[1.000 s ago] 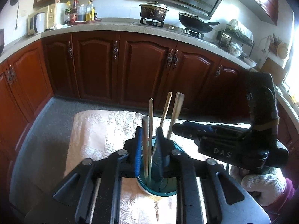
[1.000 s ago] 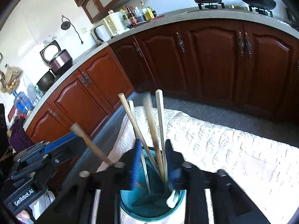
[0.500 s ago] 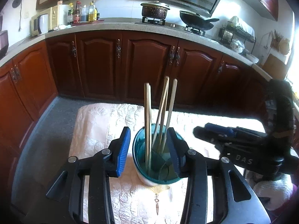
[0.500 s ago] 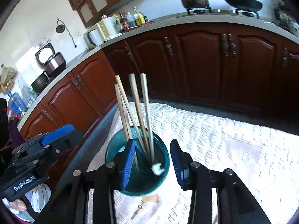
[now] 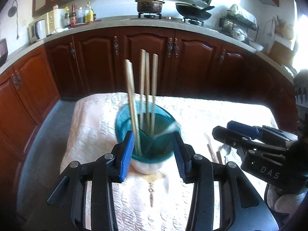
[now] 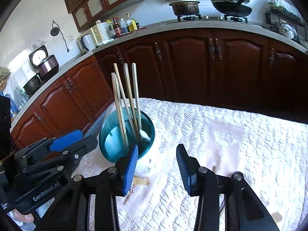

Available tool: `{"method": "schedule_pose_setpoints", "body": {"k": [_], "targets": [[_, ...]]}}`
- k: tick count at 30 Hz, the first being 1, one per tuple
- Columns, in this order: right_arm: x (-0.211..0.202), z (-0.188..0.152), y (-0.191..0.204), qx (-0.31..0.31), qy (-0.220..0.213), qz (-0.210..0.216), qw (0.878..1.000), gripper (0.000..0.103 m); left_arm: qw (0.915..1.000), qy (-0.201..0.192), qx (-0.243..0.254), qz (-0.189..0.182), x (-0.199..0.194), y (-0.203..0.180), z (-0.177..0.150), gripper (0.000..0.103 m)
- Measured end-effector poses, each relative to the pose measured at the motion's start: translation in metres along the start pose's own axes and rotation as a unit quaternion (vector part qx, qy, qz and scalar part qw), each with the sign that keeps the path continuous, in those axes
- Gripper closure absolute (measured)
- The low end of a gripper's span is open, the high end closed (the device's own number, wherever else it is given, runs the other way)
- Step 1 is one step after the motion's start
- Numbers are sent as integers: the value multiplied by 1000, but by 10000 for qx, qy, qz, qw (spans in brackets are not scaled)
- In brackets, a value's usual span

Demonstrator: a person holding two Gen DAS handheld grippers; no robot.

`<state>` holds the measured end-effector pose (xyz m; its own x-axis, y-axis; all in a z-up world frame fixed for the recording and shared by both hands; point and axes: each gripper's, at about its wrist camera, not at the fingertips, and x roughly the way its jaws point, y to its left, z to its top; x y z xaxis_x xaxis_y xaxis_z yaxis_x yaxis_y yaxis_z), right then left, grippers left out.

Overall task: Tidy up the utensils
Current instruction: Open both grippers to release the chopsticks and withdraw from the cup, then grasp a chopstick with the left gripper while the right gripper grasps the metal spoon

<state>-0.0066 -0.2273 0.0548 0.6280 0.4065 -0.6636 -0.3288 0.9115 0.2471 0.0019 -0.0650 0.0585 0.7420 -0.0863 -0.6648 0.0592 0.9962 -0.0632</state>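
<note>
a teal utensil cup (image 5: 146, 134) stands on the quilted cloth over the worktop (image 5: 92, 119), four wooden chopsticks (image 5: 142, 88) upright inside it and a white spoon (image 5: 169, 130) leaning on its rim. the left hand-held gripper (image 5: 153, 152) hangs just short of the cup, released, nothing between its blue pads; the right hand-held gripper (image 6: 156, 165) sits beside the cup, its jaws having just been opening, also empty. more utensils (image 5: 221, 152), a spoon and what look like brown sticks, lie on the cloth to the right of the cup, partly hidden by the right tool. these look light and stiff: the chopsticks thin and apt to roll or slip, best pinched near mid-length; the metal spoon slick, best taken by its handle. the cup seems ceramic or glass, breakable and easily tipped by a nudge against the tall sticks.
</note>
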Motion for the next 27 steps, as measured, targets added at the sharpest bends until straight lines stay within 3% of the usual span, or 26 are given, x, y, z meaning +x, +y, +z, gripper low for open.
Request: {"method": "schedule_pose_setpoints", "body": {"k": [12, 14, 16, 27], "targets": [[-24, -39, -34, 317, 99, -303, 9990, 62, 9988, 233, 370, -237, 4, -41, -25, 63], [-27, -44, -40, 398, 114, -320, 9986, 62, 9986, 280, 365, -268, 5, -45, -27, 59], [-29, -47, -43, 450, 131, -342, 9983, 62, 9984, 291, 346, -345, 6, -48, -31, 40], [-37, -66, -66, 596, 213, -527, 9966, 61, 9969, 391, 551, -413, 13, -64, -39, 40]]}}
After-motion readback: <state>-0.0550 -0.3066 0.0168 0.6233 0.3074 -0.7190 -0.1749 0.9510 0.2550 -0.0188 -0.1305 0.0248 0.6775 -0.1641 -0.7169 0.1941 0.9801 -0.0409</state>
